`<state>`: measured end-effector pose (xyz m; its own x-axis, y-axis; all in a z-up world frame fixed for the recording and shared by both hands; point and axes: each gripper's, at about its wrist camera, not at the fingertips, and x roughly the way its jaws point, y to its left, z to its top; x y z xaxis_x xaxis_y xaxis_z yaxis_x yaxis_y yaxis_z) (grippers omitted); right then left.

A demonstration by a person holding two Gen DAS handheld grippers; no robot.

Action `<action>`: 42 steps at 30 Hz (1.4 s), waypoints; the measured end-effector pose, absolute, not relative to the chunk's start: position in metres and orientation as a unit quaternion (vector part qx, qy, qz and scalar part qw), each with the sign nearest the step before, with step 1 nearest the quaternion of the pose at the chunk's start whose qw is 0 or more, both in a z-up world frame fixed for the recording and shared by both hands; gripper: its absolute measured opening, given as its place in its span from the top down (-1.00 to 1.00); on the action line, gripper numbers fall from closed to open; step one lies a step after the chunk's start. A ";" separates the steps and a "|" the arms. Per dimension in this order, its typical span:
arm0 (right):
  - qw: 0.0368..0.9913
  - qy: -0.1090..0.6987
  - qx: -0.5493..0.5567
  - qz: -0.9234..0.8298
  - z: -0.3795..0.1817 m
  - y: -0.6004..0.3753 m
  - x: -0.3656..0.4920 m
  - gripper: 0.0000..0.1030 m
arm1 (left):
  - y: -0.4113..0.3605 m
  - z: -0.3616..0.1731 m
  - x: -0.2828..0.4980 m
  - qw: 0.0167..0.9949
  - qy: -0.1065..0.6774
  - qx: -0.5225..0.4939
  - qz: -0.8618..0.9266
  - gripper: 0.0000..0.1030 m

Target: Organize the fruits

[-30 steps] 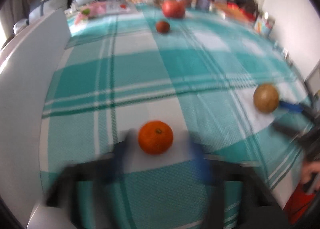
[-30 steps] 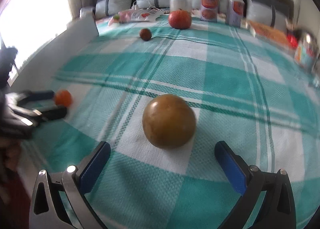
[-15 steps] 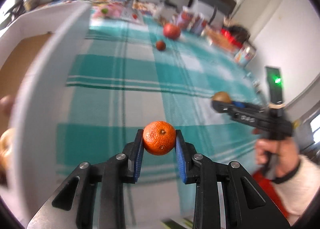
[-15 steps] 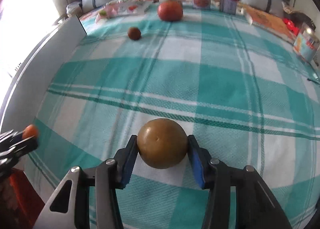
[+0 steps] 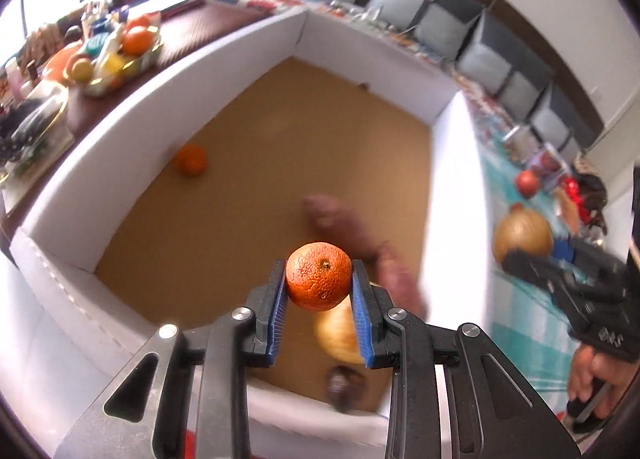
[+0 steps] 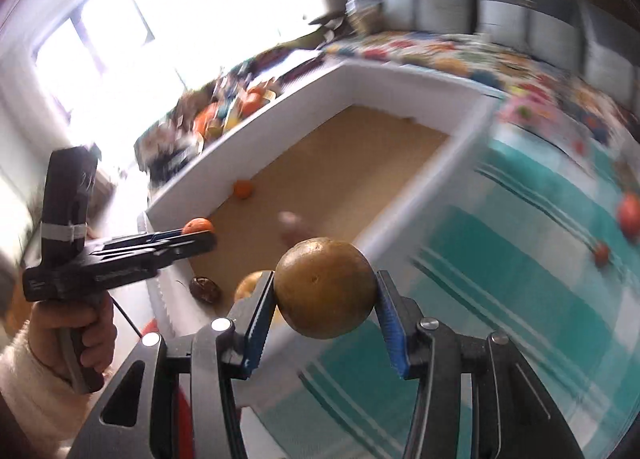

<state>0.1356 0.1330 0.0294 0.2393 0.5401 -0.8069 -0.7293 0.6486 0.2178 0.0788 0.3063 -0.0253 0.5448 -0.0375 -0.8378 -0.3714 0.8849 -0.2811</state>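
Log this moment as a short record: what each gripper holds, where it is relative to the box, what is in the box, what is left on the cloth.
left gripper: shut on orange, over the box
right gripper: shut on brown fruit, over the box's near wall and the cloth
box contents: small orange, sweet potato, yellow fruit, dark round item
left on cloth: red fruit, small red fruit
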 end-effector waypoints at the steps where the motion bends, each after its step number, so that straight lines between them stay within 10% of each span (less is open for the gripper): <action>1: 0.782 0.464 -0.127 0.397 0.023 0.150 0.140 0.05 | 0.306 -0.030 0.081 0.848 0.474 -0.213 0.101 0.42; 5: 0.783 0.469 -0.181 0.367 0.004 0.188 0.157 0.04 | 0.303 -0.039 0.083 0.849 0.481 -0.188 0.112 0.20; 8: 0.808 0.446 -0.152 0.354 0.013 0.185 0.177 -0.66 | 0.304 -0.033 0.079 0.859 0.466 -0.168 0.133 -0.38; 15: 0.878 0.362 -0.088 0.300 0.052 0.080 0.178 -1.00 | 0.279 -0.007 0.069 0.884 0.422 -0.156 0.127 -0.51; 24: 0.880 0.453 -0.113 0.091 -0.077 -0.149 0.154 -1.00 | 0.115 0.015 0.093 0.911 0.401 -0.090 -0.039 -0.71; 42: 0.884 0.467 -0.004 -0.019 -0.106 -0.281 0.148 -1.00 | -0.058 -0.121 0.199 0.890 0.446 0.041 -0.084 -0.88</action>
